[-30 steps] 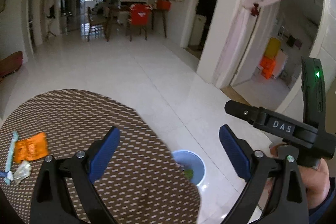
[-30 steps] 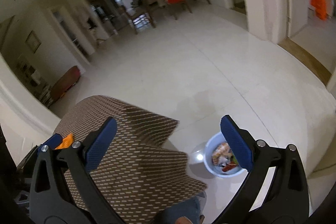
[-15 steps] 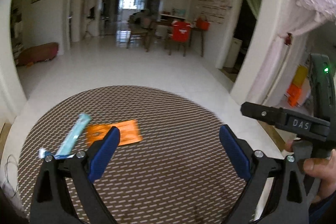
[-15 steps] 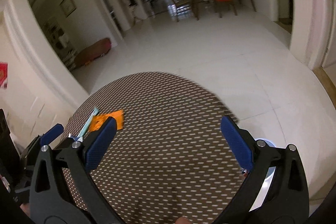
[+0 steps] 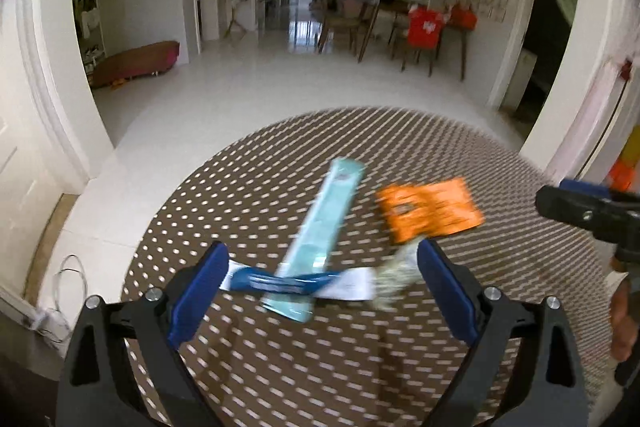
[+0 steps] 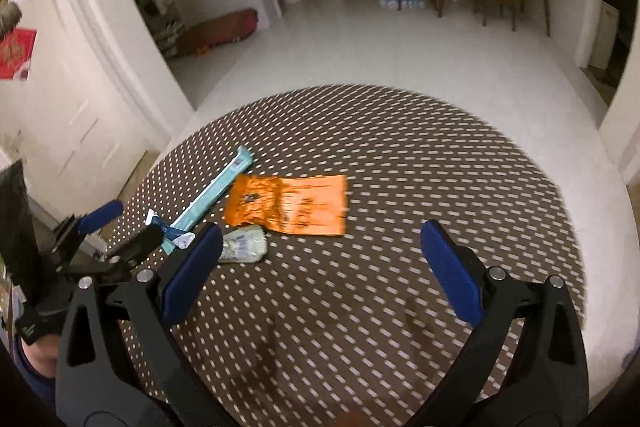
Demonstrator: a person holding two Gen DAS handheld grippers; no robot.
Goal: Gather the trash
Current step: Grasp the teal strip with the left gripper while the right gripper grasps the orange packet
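On the round brown dotted table (image 5: 400, 367) (image 6: 440, 155) lie a long teal wrapper (image 5: 320, 239) (image 6: 216, 191), an orange packet (image 5: 430, 209) (image 6: 292, 205), a blue-and-white wrapper (image 5: 296, 283) (image 6: 172, 231) under the teal one, and a crumpled clear wrapper (image 5: 394, 279) (image 6: 244, 247). My left gripper (image 5: 324, 291) is open, just above the blue-and-white and teal wrappers. My right gripper (image 6: 320, 267) is open and empty over the table, right of the clear wrapper. The left gripper also shows at the left of the right wrist view (image 6: 120, 231).
White tiled floor surrounds the table. A dining table with chairs (image 5: 400, 23) stands far back. White door frames and walls (image 5: 52, 87) flank the left; a cable and power strip (image 5: 56, 311) lie on the floor at left.
Both grippers swung left from the floor bin to the table. The wrappers moved from the left edge of view to between the left fingers. Both stayed open.
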